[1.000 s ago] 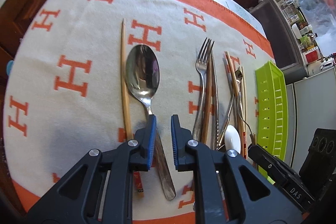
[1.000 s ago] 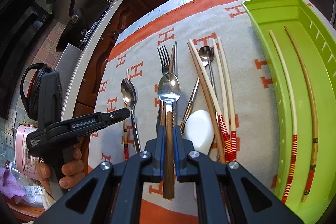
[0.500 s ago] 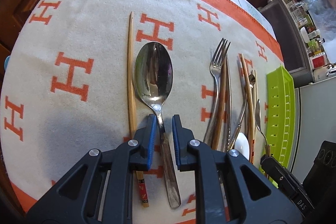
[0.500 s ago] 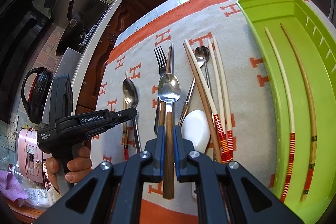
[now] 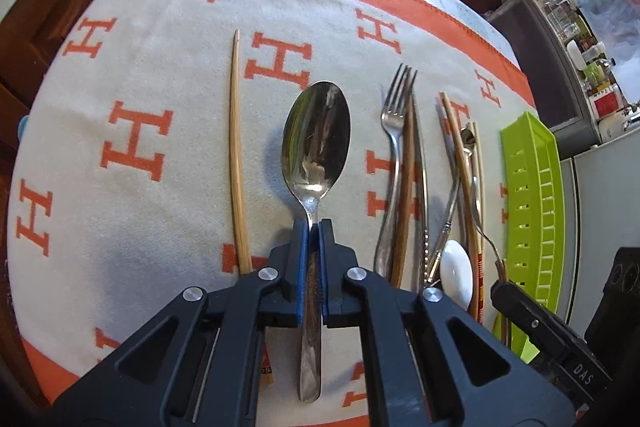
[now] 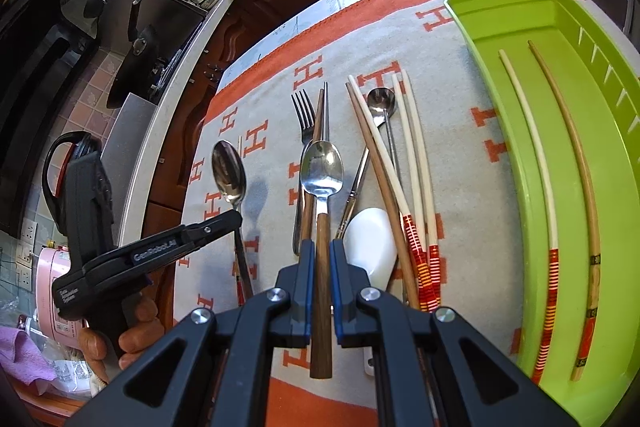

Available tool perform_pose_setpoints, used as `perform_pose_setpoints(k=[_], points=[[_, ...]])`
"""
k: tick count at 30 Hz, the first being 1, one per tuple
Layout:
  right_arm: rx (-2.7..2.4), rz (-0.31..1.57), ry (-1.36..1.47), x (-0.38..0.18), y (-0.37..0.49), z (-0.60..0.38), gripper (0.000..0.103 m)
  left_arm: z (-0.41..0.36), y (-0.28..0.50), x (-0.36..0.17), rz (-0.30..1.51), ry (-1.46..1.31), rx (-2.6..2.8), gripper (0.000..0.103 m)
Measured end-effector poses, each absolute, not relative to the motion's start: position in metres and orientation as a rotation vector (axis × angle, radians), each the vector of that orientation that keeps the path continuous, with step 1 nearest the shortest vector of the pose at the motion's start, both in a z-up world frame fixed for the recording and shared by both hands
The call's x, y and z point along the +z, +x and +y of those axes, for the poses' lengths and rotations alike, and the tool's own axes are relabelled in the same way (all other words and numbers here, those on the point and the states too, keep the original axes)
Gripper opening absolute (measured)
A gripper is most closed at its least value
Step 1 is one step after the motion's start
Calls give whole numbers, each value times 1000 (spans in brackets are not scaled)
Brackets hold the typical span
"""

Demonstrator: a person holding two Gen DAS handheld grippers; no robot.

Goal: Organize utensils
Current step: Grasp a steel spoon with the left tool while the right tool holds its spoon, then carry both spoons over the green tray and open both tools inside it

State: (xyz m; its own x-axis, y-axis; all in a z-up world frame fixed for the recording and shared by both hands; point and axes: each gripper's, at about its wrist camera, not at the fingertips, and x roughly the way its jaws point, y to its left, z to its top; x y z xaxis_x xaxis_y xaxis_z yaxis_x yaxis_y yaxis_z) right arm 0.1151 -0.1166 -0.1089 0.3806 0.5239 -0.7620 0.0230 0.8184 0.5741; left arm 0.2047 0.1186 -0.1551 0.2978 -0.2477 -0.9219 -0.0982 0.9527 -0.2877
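The surface point(image 5: 168, 211) is covered by a cream blanket with orange H marks and an orange border; its near edge is hidden behind both tools, and the far kitchen background is too warped at the rims to inspect.

The green tray point(image 6: 500, 75) sits at the right end of the blanket. Only the right wrist view shows its interior: one pale chopstick point(image 6: 528, 131) with a red-striped end and one brown chopstick point(image 6: 568, 131), lying side by side lengthwise and apart. The left wrist view shows only the tray's slotted outer wall point(image 5: 532, 211); the contents are not visible from there.

The left claw point(image 5: 311, 227) is pressed together on the handle of a large steel spoon point(image 5: 316, 135), bowl pointing away. Whether the spoon is off the blanket cannot be told. The right wrist view shows this tool from the side, held in a hand point(image 6: 132, 331) that is partly cut off.

The right claw point(image 6: 323, 247) pinches a wood-handled spoon point(image 6: 322, 167) by its handle, above the cluster of cutlery.

Between the two spoons and the tray lie a fork point(image 5: 394, 115), a white ceramic spoon point(image 6: 370, 243), a small round-bowled spoon point(image 6: 381, 99) and several pale red-banded chopsticks point(image 6: 416, 155), overlapping; exact stacking is unclear. A single bamboo chopstick point(image 5: 237, 147) lies alone left of the steel spoon, its near end hidden behind the left claw.
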Motion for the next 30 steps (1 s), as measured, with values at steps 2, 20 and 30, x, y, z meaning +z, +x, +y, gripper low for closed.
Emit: perform_pose_setpoints(k=[2,20,30], points=[[345,1143,553,-107,114,-116,7,118,200,-146,1243,-304,-108,3],[360,1059,567,-76,89,-126,7,128,154,-109,1168,-290,-138,0],[340,990,615,-61,66,-156,7,110,120,-46,1102,-264,-229,0]])
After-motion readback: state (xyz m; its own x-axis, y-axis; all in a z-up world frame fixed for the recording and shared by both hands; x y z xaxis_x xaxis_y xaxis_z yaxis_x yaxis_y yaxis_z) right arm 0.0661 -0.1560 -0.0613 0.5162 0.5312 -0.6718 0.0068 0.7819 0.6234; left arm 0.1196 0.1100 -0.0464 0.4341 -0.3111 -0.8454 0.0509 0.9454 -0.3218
